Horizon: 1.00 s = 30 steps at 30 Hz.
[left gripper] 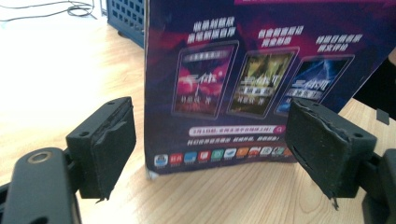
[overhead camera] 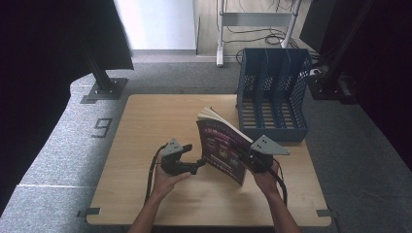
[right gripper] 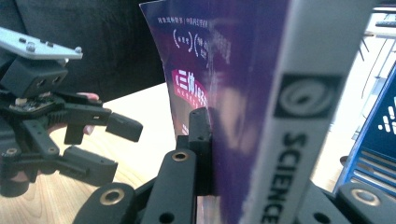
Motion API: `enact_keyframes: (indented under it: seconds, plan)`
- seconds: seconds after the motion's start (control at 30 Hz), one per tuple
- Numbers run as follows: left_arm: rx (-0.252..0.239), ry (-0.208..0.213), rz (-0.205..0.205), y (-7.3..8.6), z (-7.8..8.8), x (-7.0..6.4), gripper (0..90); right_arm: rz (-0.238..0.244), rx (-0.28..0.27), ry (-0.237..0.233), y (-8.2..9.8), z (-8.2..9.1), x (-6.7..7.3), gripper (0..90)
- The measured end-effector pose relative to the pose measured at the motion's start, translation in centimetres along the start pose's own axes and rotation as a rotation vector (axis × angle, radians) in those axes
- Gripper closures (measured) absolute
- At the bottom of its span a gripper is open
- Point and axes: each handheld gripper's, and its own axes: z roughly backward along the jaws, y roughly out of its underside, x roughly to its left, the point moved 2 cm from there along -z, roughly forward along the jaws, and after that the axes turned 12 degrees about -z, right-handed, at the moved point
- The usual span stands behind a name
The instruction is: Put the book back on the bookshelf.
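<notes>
Book (overhead camera: 224,148): purple-covered paperback standing upright on its lower edge near the middle of the bench (overhead camera: 145,126), cover facing the person's left, pages fanned slightly at the top.
Book cover, left gripper view: three pictured titles in a row above a strip of small coloured icons (left gripper: 219,154); lower edge resting on the wood.
Book spine, right gripper view: grey band (right gripper: 299,107) printed "SCIENCE".
Right tongs (overhead camera: 255,160): closed on the book at its spine edge, one black jaw pressed flat against the cover; held by the right hand (overhead camera: 266,180).
Left tongs (overhead camera: 192,162): jaws spread wide, nothing between them, pointing at the cover from just beside it, not touching; held by the left hand (overhead camera: 165,182).
File rack (overhead camera: 273,92): blue perforated organiser with several upright slots, at the bench's far right corner, behind the book.
</notes>
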Motion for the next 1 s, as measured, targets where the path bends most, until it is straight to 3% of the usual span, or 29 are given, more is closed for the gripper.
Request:
enact_keyframes:
  seconds: [0.37,0.47,0.63,1.0]
  plan:
    - [0.031,0.001,0.045,2.6,0.4,-0.2,16.6,0.012,-0.018,0.025,-0.7,0.0,0.1,81.5]
    - [0.061,-0.008,0.026,3.0,0.2,-0.3,16.4,0.008,-0.024,0.027,-0.9,0.1,0.1,81.5]
    - [0.079,-0.007,0.031,3.5,-0.3,-0.2,16.4,0.013,-0.038,0.034,-1.5,0.3,0.2,81.5]
    - [0.080,-0.009,0.027,3.7,-0.3,-0.2,16.5,0.006,-0.074,0.064,-2.8,0.5,0.1,81.6]
